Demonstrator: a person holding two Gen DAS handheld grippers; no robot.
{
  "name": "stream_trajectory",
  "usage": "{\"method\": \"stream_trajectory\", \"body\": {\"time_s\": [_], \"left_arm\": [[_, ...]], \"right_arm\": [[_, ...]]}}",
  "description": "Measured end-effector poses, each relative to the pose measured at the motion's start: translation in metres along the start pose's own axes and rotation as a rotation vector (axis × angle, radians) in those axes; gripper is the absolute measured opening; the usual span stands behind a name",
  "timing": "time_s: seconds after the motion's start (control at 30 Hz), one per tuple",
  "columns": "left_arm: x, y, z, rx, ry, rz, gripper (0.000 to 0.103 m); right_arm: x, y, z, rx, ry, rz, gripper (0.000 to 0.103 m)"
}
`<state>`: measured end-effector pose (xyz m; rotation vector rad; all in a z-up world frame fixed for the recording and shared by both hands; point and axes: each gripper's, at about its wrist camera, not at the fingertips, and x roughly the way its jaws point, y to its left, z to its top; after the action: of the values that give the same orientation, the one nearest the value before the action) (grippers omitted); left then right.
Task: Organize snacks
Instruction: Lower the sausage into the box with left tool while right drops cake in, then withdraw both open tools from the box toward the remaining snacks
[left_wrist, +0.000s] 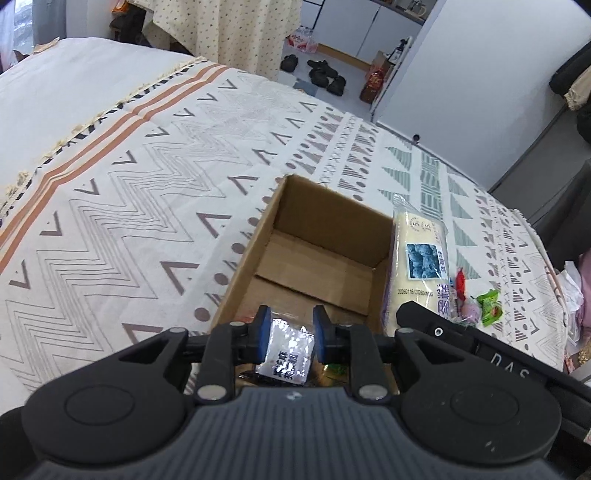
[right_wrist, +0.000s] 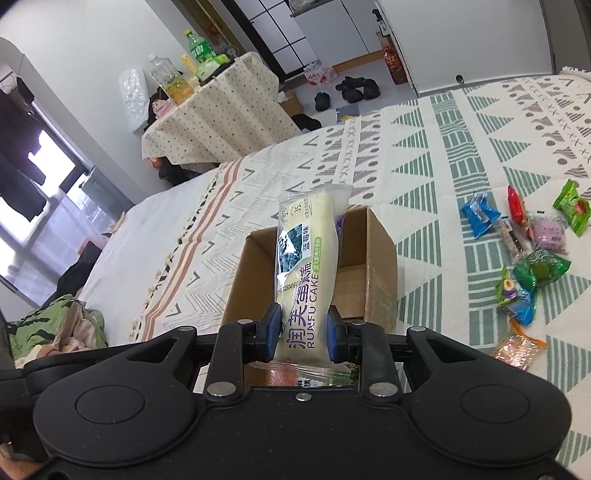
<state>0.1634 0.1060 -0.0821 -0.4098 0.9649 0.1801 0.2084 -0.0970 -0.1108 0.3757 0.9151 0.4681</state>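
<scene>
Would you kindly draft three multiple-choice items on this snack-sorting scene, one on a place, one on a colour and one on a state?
1. Where is the cake pack that the right tool holds?
A. Above the cardboard box
B. Flat on the blanket
C. On the far table

2. What colour are the pads on the tool fingers?
A. Red
B. Blue
C. Yellow

3. What is the state of the left tool?
A. Open and empty
B. Shut on nothing
C. Shut on a silver packet

Key:
1. A, because the cake pack, gripped by the right tool, stands over the open cardboard box.
2. B, because the pads on either side of each held item are blue.
3. C, because the left tool presses a silver packet from both sides over the near end of the box.
</scene>
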Motion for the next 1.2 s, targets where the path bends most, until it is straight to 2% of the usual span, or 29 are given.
{"method": "stream_trajectory", "body": {"time_s": [0.13, 0.2, 0.47, 0.53, 0.57, 0.6, 0.63, 0.77, 1.0, 1.2], "left_arm": [[-0.002, 0.008, 0.002, -0.023, 0.001, 0.005, 0.035], [-0.004, 0.009, 0.003, -0.028, -0.001, 0.017, 0.046], [-0.020, 0.017, 0.008, -0.053, -0.034, 0.058, 0.064], [-0.024, 0.021, 0.008, -0.065, -0.045, 0.087, 0.072], [-0.026, 0.022, 0.008, -0.069, -0.047, 0.094, 0.074], [-0.028, 0.023, 0.008, -0.069, -0.051, 0.096, 0.075], [-0.031, 0.024, 0.008, -0.065, -0.058, 0.100, 0.076], [-0.034, 0.020, 0.005, -0.050, -0.063, 0.137, 0.084], [-0.040, 0.003, -0.004, -0.017, -0.060, 0.110, 0.089], [-0.042, -0.016, -0.013, 0.027, -0.048, 0.085, 0.094]], "right_arm": [[0.009, 0.002, -0.003, 0.008, 0.019, -0.002, 0.025], [0.012, 0.004, -0.004, 0.009, 0.025, 0.002, 0.025], [0.022, 0.016, 0.000, 0.032, 0.025, 0.043, 0.026], [0.024, 0.019, 0.003, 0.036, 0.014, 0.076, 0.036], [0.026, 0.019, 0.004, 0.043, 0.021, 0.065, 0.043], [0.028, 0.017, 0.005, 0.058, 0.028, 0.031, 0.063], [0.025, 0.014, 0.005, 0.068, 0.018, 0.006, 0.076], [0.008, 0.006, 0.003, 0.053, -0.001, 0.006, 0.076], [-0.027, -0.007, 0.000, 0.005, -0.019, -0.027, 0.076], [-0.047, -0.024, 0.000, 0.011, -0.032, -0.045, 0.077]]}}
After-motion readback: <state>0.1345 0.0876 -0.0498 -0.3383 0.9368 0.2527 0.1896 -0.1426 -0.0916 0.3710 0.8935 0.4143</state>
